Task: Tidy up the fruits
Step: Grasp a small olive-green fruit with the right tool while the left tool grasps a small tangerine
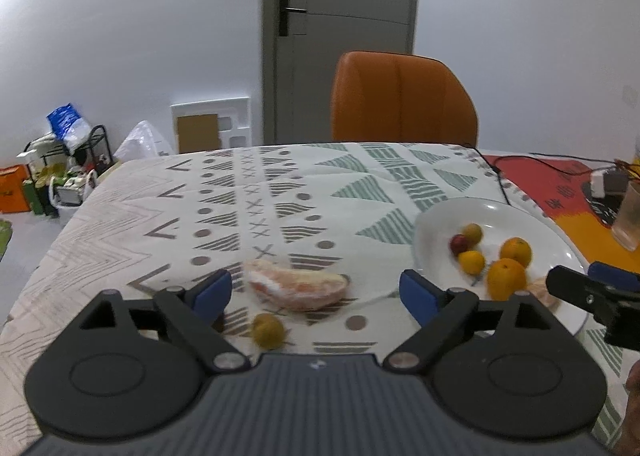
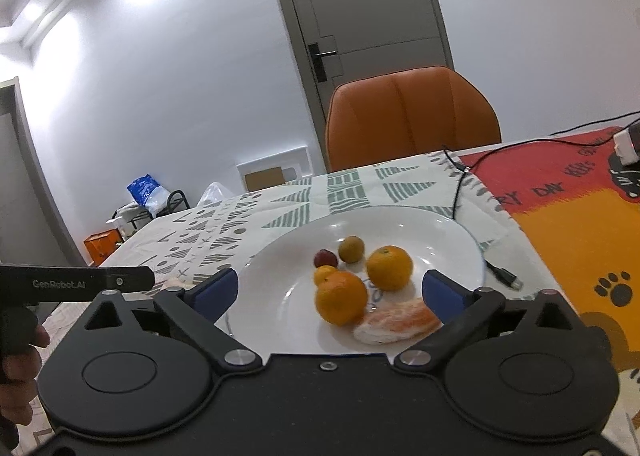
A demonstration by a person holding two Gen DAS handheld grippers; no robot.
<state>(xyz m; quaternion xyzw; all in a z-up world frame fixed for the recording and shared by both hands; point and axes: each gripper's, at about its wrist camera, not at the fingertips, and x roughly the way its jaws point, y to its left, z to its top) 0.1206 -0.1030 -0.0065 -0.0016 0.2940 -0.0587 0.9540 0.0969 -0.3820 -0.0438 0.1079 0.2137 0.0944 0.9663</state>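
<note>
A white plate [image 1: 432, 223] [image 2: 440, 232] holds two oranges [image 2: 341, 298] [image 2: 389, 268], a small yellow fruit [image 2: 324, 276], a red fruit [image 2: 325, 258], an olive-green fruit [image 2: 351, 249] and a peeled pomelo piece [image 2: 396, 322]. On the cloth left of the plate lie another pomelo piece [image 1: 296, 288] and a small yellow-green fruit [image 1: 267, 330]. My left gripper [image 1: 316, 290] is open and empty, with that pomelo piece between its fingers. My right gripper [image 2: 330, 292] is open and empty over the plate's near side; it also shows in the left wrist view [image 1: 592, 292].
An orange chair [image 1: 402, 97] stands at the table's far side. A black cable [image 2: 460, 183] with a plug [image 2: 506, 278] runs past the plate's right rim. A glass [image 1: 630, 215] and a white adapter [image 1: 599, 182] sit on the red-orange mat at right.
</note>
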